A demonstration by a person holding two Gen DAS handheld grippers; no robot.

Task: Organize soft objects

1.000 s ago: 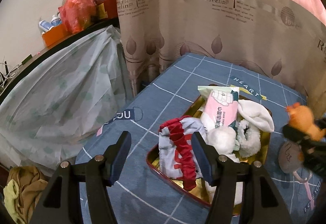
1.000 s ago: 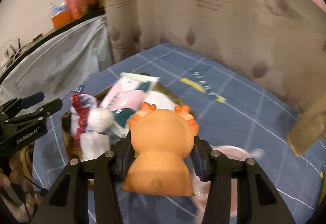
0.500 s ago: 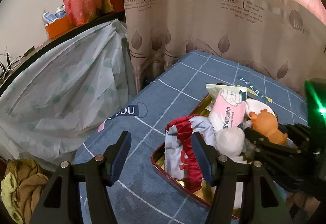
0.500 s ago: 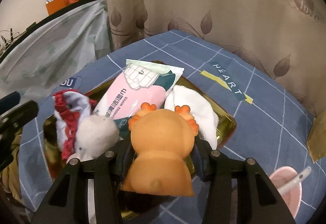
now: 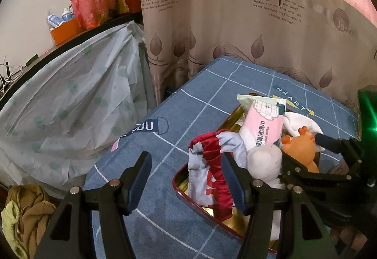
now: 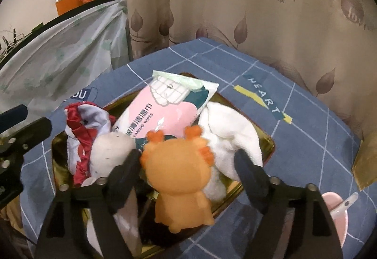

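Observation:
An orange plush toy [image 6: 179,178] sits low between my right gripper's [image 6: 187,155] fingers over the gold tray [image 6: 271,143]. The jaws are opening and neither pad presses on it. The toy looks blurred. The tray holds a pink wipes pack [image 6: 160,115], a white cloth [image 6: 233,134], a white plush ball [image 6: 108,150] and a red-and-grey cloth [image 6: 80,131]. My left gripper [image 5: 185,157] stands open and empty over the tray's near left corner [image 5: 179,178], beside the red-and-grey cloth [image 5: 212,164]. The orange toy [image 5: 299,150] shows in the left wrist view too.
The tray lies on a blue checked tablecloth [image 5: 188,105]. A pink bowl with a spoon [image 6: 334,209] stands right of the tray. A leaf-print curtain [image 5: 235,23] hangs behind the table. Plastic-covered furniture [image 5: 70,105] and crumpled clothes [image 5: 23,211] are at the left.
My right gripper carried the orange toy from beside the tray to above it and lowered. Its jaws then spread and let go of the toy. The left gripper stayed put.

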